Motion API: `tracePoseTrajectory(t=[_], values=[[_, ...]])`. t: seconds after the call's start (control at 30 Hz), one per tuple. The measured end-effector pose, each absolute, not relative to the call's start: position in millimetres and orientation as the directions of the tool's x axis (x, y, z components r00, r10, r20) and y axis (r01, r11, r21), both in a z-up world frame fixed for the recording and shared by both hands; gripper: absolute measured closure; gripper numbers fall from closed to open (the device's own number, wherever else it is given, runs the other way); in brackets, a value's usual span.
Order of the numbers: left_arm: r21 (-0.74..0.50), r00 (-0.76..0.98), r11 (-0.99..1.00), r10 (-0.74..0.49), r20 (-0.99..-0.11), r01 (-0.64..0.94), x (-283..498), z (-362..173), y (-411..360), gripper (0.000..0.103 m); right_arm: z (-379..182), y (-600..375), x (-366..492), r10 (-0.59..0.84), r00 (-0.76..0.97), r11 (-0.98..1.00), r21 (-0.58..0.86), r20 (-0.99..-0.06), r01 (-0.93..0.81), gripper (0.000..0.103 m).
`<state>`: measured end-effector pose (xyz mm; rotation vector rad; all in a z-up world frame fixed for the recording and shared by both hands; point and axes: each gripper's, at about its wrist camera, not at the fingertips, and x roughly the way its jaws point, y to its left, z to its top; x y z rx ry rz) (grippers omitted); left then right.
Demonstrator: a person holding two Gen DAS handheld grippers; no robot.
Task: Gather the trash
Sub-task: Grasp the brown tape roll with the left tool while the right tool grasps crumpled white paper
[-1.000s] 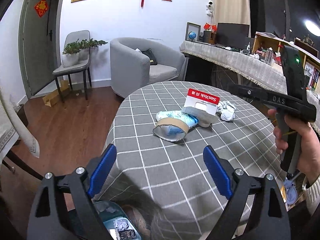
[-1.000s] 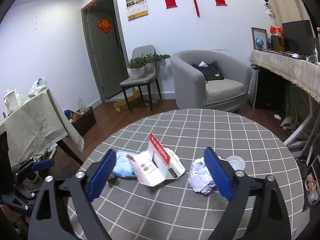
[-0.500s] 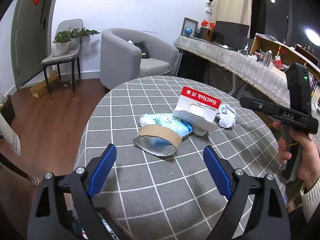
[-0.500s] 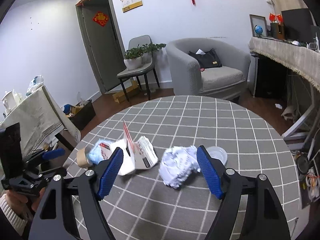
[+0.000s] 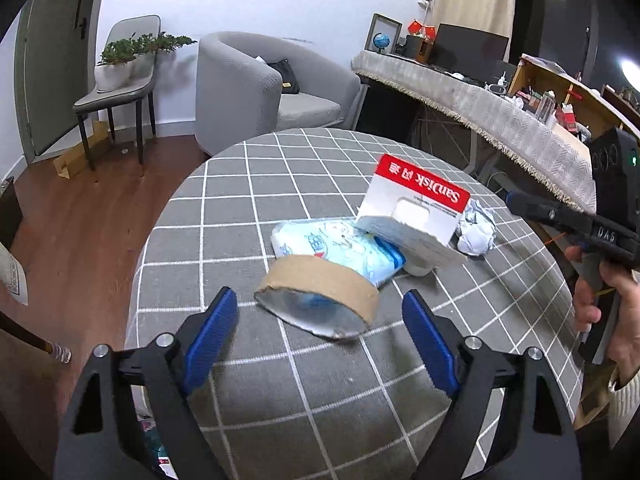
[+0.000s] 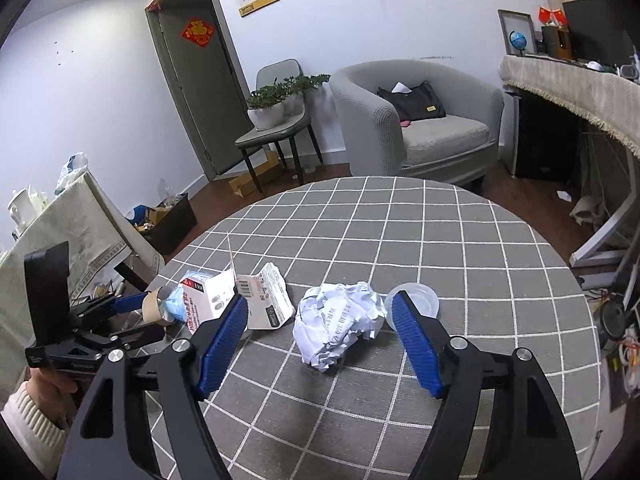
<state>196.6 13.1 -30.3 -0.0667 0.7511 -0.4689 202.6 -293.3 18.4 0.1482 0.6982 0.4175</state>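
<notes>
- Tongs first: we hold both grippers apart and empty, left gripper point(image 5: 318, 330) facing the tape roll point(image 5: 318, 300), right gripper point(image 6: 318, 330) framing the paper ball point(image 6: 340, 320) on the table point(image 6: 460, 248).
- Paper may squash and slide from our right grip if we close off-centre.
- Our right finger point(image 6: 416, 344) sits just beside the lid point(image 6: 420, 300); we could knock it away.
- The roll leans on the wipes pack point(image 5: 340, 246) under the box point(image 5: 416, 212), so lifting it may topple that pile.

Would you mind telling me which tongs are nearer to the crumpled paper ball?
Right. The right tongs are open with the paper ball lying between the fingers. The left tongs are open at the tape roll, across the pile from the ball.
</notes>
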Motion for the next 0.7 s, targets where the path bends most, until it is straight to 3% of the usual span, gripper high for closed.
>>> tracePoseTrajectory(t=[0.17, 0.23, 0.4, 0.57, 0.7], values=[[-0.235, 0.629, 0.889, -0.446, -0.637, 0.393, 200.9, -29.4, 15.4, 0.019, 7.3, -292.9, 206.7, 0.424, 0.658, 0.905, 0.274, -0.623, -0.324, 0.032], [-0.217, 0.621, 0.888, -0.442, -0.648, 0.406, 201.7, -31.0, 10.5, 0.028, 4.7, -292.9, 206.3, 0.425, 0.648, 0.905, 0.270, -0.632, -0.329, 0.032], [-0.212, 0.630, 0.894, -0.431, -0.646, 0.394, 202.8, -30.6, 6.8, 0.037, 0.9, -295.6, 204.0, 0.425, 0.636, 0.904, 0.271, -0.644, -0.330, 0.032], [-0.207, 0.644, 0.900, -0.422, -0.638, 0.384, 202.3, -28.8, 6.6, 0.038, 1.0, -297.7, 201.1, 0.415, 0.640, 0.909, 0.260, -0.647, -0.326, 0.033], [-0.230, 0.647, 0.894, -0.438, -0.624, 0.384, 198.3, -27.3, 8.3, 0.038, 1.1, -298.2, 204.9, 0.413, 0.640, 0.910, 0.263, -0.648, -0.321, 0.042]])
